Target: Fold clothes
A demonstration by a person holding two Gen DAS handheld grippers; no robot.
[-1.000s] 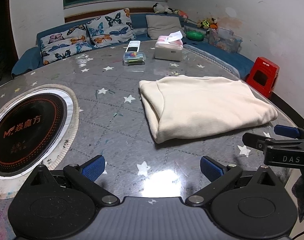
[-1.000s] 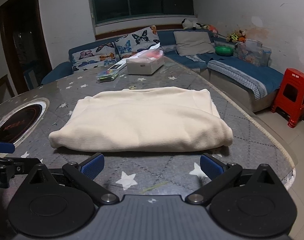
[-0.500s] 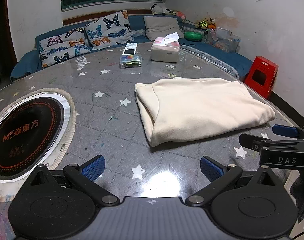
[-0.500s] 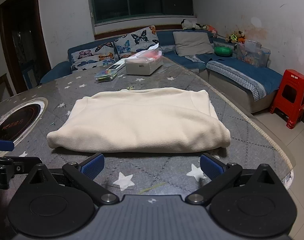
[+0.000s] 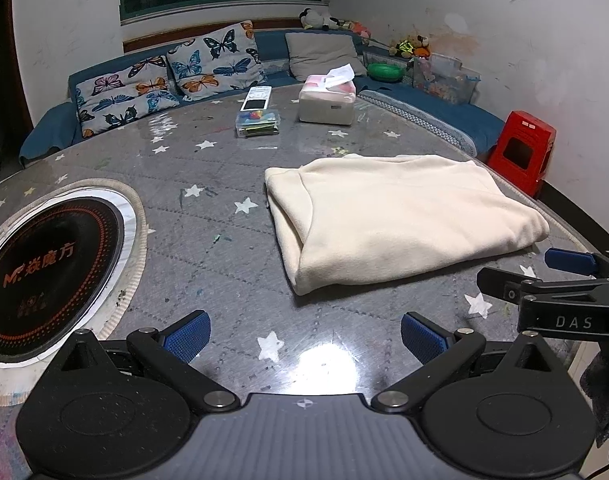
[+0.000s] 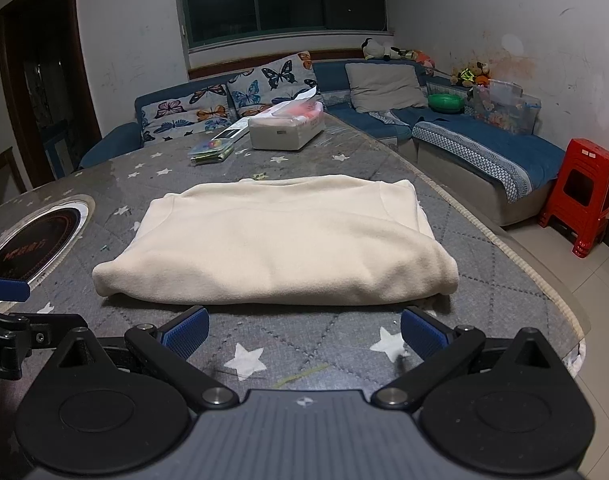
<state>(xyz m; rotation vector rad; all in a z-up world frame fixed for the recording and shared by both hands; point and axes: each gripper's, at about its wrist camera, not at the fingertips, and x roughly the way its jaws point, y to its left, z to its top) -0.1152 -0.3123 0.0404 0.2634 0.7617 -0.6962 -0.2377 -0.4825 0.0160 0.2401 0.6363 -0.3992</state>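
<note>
At the far left of the left wrist view, a round black cooktop (image 5: pixel 44 268) with orange lettering is set into the grey, star-patterned tabletop (image 5: pixel 224 264). The left gripper (image 5: pixel 304 334) hovers over bare tabletop near the front edge, its blue-padded fingers (image 5: pixel 186 336) spread wide apart with nothing between them. Further back, near the middle, a small clear box of coloured bits (image 5: pixel 257 123) carries a remote control (image 5: pixel 256 98), and a tissue box (image 5: pixel 326 100) stands just to the right of them.

Right of centre lies the cream sweater (image 5: pixel 400 216), folded into a thick, flat rectangle on the tabletop, well apart from the cooktop and close to the table's right edge. Its folded layers show along the left side in this view.

The right gripper (image 6: pixel 304 332) faces the near long edge of the sweater (image 6: pixel 280 240), its fingers (image 6: pixel 422 336) also spread wide and empty, stopped just short of the cloth without touching it. In the left wrist view this gripper (image 5: pixel 544 276) shows at the right margin, beside the sweater's near right corner.

Beyond the table a blue sofa (image 6: pixel 484 140) with butterfly cushions (image 6: pixel 272 84) runs along the walls, and a red stool (image 6: pixel 580 196) stands on the floor at the far right.
</note>
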